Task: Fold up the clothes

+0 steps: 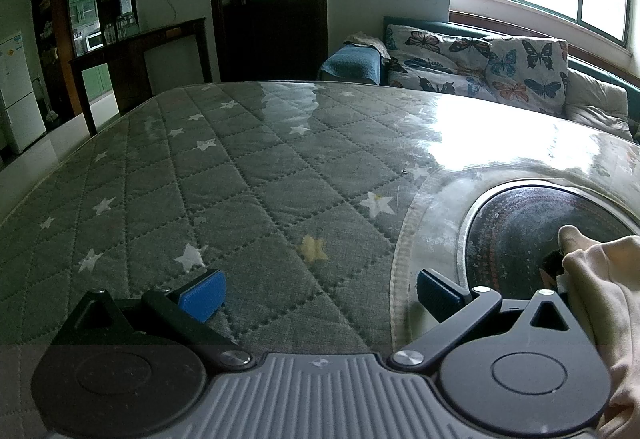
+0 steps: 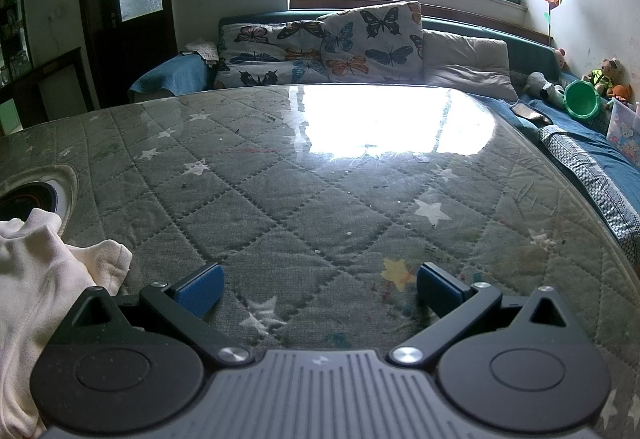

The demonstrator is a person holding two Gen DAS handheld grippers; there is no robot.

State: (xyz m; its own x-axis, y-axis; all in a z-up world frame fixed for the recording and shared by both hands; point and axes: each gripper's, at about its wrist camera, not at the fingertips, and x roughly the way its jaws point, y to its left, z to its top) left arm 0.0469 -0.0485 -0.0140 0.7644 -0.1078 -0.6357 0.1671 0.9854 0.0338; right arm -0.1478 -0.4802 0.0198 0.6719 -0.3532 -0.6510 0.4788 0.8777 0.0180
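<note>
Left gripper (image 1: 318,295): you held it spread wide, gripping nothing.
Right gripper (image 2: 318,291): likewise gaping and empty.
Garment (image 2: 44,279): a cream, soft, crumpled heap lay between your grippers, near the round dark inset (image 1: 548,235).
Risk: the glossy clear cover over the quilted star tablecloth (image 1: 192,199) looked slick; your pinch might have dragged the cloth, not lifted it.

1. The left gripper (image 1: 318,291) has black linkage arms fixed with silver round screws, each arm ending in a ribbed blue pad (image 1: 203,294).
2. Behind the arms sit two black round discs and a grey ribbed housing bearing a small pale mark at its front edge.
3. The right gripper (image 2: 318,289) matches it – same blue pads (image 2: 200,291), black triangular brackets, silver screws, grey ribbed body.
</note>
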